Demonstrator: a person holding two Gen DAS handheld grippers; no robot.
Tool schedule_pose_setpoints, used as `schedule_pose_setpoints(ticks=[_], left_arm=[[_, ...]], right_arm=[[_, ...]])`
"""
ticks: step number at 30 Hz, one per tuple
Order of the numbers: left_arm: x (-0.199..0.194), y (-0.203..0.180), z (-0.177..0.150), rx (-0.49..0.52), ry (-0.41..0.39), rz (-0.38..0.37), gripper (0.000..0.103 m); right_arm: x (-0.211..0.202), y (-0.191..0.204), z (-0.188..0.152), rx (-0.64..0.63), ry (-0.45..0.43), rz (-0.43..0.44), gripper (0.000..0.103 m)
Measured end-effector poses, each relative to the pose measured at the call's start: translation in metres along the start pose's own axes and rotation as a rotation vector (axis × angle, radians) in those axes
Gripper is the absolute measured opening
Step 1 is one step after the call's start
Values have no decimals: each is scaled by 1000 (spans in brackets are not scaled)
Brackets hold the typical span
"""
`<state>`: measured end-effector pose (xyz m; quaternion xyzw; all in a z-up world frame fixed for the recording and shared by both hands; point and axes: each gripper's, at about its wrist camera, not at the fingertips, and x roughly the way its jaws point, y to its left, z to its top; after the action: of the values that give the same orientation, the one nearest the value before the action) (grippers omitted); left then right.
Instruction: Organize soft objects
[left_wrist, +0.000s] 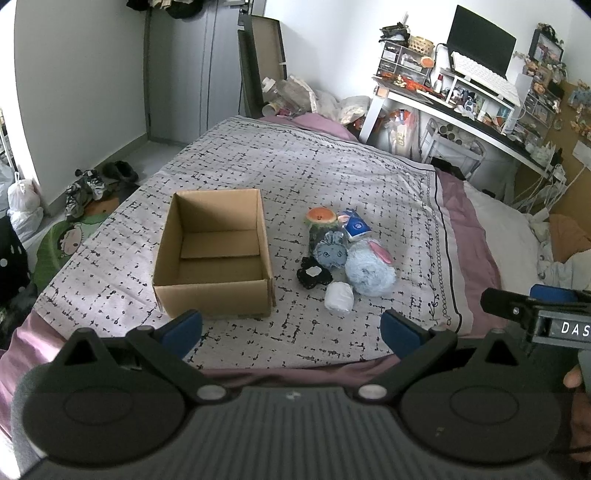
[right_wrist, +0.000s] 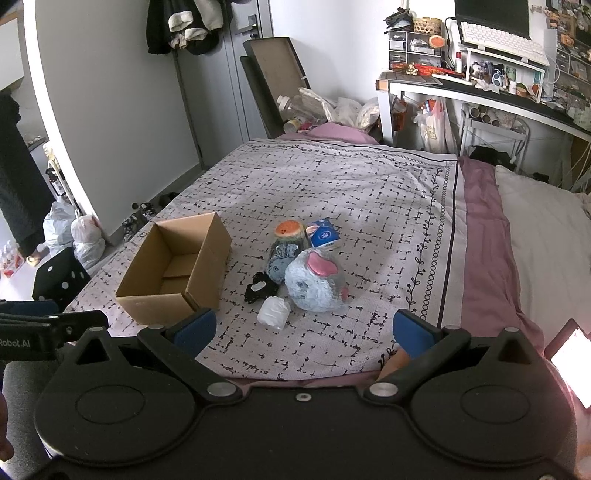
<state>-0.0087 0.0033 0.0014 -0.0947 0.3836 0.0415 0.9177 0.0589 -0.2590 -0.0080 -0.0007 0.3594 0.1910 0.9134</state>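
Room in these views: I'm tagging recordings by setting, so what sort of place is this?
Most likely a lived-in bedroom: a bed with a patterned cover, a cluttered desk with a monitor, and shoes by the wall.

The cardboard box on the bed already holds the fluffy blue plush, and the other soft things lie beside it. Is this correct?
Not quite. The cardboard box holds nothing: the left wrist view shows only its bare bottom. The fluffy blue plush lies on the bed with the other soft things, beside the box.

We see a brown cardboard box (left_wrist: 214, 254), a pale blue plush (left_wrist: 369, 271), a black scrunchie (left_wrist: 314, 277) and a white-and-black checked bedspread (left_wrist: 332, 166).
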Motion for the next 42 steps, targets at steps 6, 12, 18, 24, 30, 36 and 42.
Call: schedule_pose_setpoints(ticks=[6, 12, 18, 24, 30, 36, 42], left_arm=[[1, 0, 1, 4, 2, -1, 102], [4, -1, 4, 5, 6, 2, 102], [11, 0, 6, 3, 10, 7, 102], [21, -4, 12, 4, 19, 1, 102], [32, -6, 20, -18, 2, -13, 102], [50, -13, 28, -34, -7, -40, 99], [71, -25, 36, -6, -12, -83, 96]], right_arm=[[1, -1, 0, 2, 0, 1, 103], [5, -2, 1, 6, 7, 4, 103], [11, -6, 5, 19, 13, 17, 103], [23, -10, 12, 17, 28, 27, 103], [35, -21, 19, 52, 41, 36, 103], [52, -27, 24, 74, 62, 36, 97], [75, -38, 31, 138, 100, 50, 86]])
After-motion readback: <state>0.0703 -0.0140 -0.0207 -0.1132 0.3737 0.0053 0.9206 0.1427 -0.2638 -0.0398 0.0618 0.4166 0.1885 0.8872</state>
